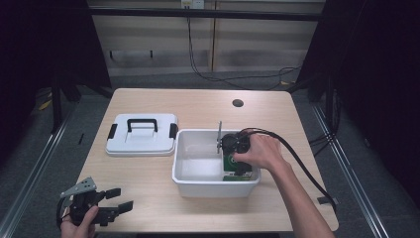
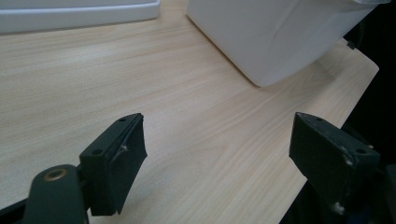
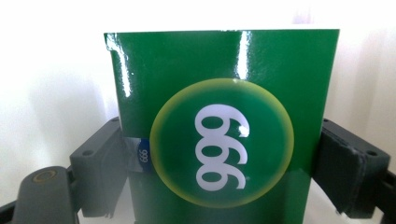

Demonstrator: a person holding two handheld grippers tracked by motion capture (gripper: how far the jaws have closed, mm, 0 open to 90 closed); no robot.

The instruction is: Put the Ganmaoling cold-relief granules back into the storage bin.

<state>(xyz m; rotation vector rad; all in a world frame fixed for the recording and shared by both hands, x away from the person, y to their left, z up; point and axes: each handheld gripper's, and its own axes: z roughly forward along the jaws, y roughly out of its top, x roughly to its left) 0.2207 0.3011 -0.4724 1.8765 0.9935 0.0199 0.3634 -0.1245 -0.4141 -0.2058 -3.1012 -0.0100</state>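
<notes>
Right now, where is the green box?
High view: the green box sits inside the white bin, at its right end, held between the right gripper jaws; the lid lies left.

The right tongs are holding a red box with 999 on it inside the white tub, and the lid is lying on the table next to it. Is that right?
Almost. The box is green, not red; the right gripper view shows its glossy green face with the 999 between the right tongs. The rest holds: in the high view it is inside the white tub, and the lid lies on the table beside it.
</notes>
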